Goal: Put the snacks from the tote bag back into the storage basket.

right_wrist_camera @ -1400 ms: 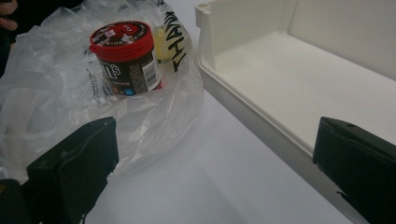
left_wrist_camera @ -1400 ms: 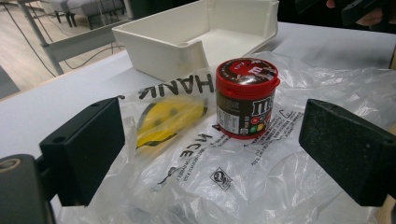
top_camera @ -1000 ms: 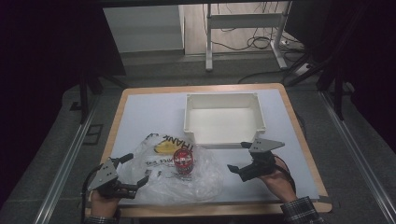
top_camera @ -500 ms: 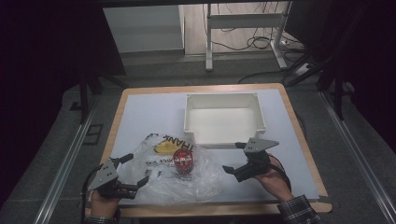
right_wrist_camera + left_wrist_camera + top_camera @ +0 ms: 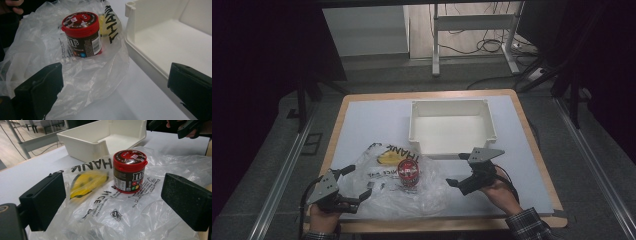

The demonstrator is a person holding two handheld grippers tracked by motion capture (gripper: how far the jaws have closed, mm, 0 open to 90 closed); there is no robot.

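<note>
A red-lidded brown candy jar [image 5: 408, 172] stands upright on a crumpled clear plastic bag [image 5: 387, 197] printed with black letters and a yellow face. In the left gripper view the jar [image 5: 128, 171] is ahead of my open left gripper [image 5: 112, 202], whose jaws hover over the bag [image 5: 120, 220]. My right gripper [image 5: 115, 90] is open too, low over the table between the bag's edge [image 5: 82, 82] and the white bin [image 5: 162, 37], with the jar [image 5: 82, 35] ahead to its left. From above, the left gripper [image 5: 358, 181] is left of the jar and the right gripper [image 5: 455, 169] is to its right.
An empty white rectangular bin [image 5: 452, 127] sits at the back middle of the pale tabletop [image 5: 362, 125], just behind the bag. The table's wooden rim [image 5: 542, 165] is close to my right hand. Dark floor and desk legs lie beyond.
My right gripper has shifted a little leftwards, closer to the bag and jar. The left gripper, jar and bag have stayed where they were.
</note>
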